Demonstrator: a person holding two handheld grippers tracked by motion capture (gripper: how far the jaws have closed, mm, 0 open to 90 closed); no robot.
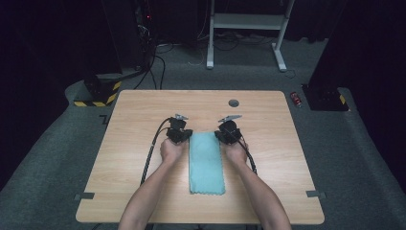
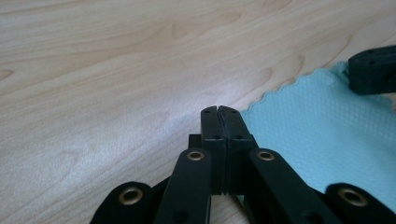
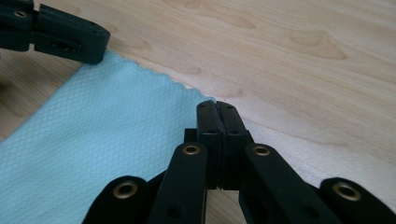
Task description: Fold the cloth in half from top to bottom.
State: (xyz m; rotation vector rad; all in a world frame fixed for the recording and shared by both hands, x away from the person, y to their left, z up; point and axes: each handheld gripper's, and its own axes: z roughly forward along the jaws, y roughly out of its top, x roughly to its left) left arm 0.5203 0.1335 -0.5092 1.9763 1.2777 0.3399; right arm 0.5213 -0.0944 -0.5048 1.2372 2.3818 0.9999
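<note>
Nearest, at the bottom of the high view, 2 bare forearms reach up from the table's [image 1: 134, 201] near edge, each hand wrapped around 1 black gripper. Between them lies 1 turquoise cloth [image 1: 207, 163], folded into a long narrow strip running away from the person, with a scalloped hem at its near end and its far end level with the 2 grippers. The left gripper [image 1: 183, 137] sits at the cloth's far left corner, and in the left gripper view its jaws are pressed fully together, the tips [image 2: 219, 110] right at the wavy cloth edge [image 2: 322, 135]; whether fabric is pinched between them cannot be told. The right gripper [image 1: 225, 135] sits at the far right corner, and in the right gripper view its jaws are likewise closed flat against each other, tips [image 3: 217, 104] at the cloth's corner [image 3: 93, 140], grip on fabric again unclear. Farther along the tabletop is 1 round grey grommet [image 1: 233, 103]. Beyond the table, on grey carpet, stand 1 white frame [image 1: 249, 21] and 2 yellow-and-black striped bases [image 1: 98, 93].
</note>
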